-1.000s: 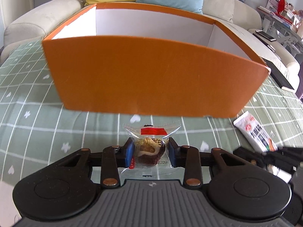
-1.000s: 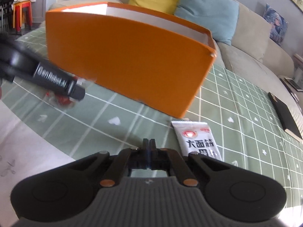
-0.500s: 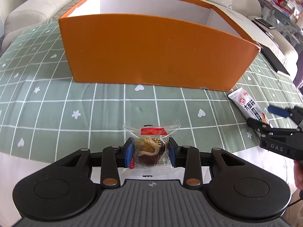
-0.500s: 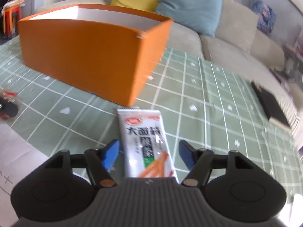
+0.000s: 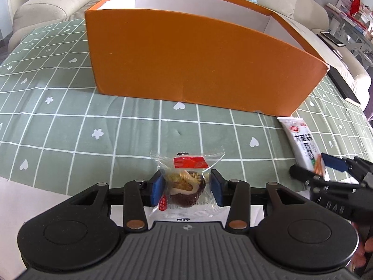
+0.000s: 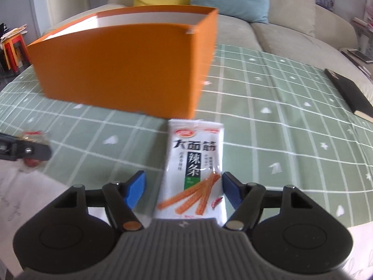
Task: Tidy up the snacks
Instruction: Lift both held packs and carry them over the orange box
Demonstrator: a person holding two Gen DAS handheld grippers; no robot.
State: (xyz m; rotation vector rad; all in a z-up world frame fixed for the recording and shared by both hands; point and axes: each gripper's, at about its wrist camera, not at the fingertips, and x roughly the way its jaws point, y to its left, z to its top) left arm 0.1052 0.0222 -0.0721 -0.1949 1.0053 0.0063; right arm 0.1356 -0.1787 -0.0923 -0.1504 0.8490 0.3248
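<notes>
Left wrist view: the left tool [image 5: 186, 190] is clenched on a small clear-wrapped brown pastry [image 5: 185, 187], held above the green checked bench [image 5: 70, 126], near the open orange cardboard box [image 5: 198, 65]. The pastry is judged light, soft and crushable; grip its body gently.

Right wrist view: the right tool [image 6: 183, 187] is released, its pads either side of a flat white spicy-strip packet [image 6: 194, 170] lying on the bench just beside the box corner. The packet looks light and slippery; grip across its width.
</notes>
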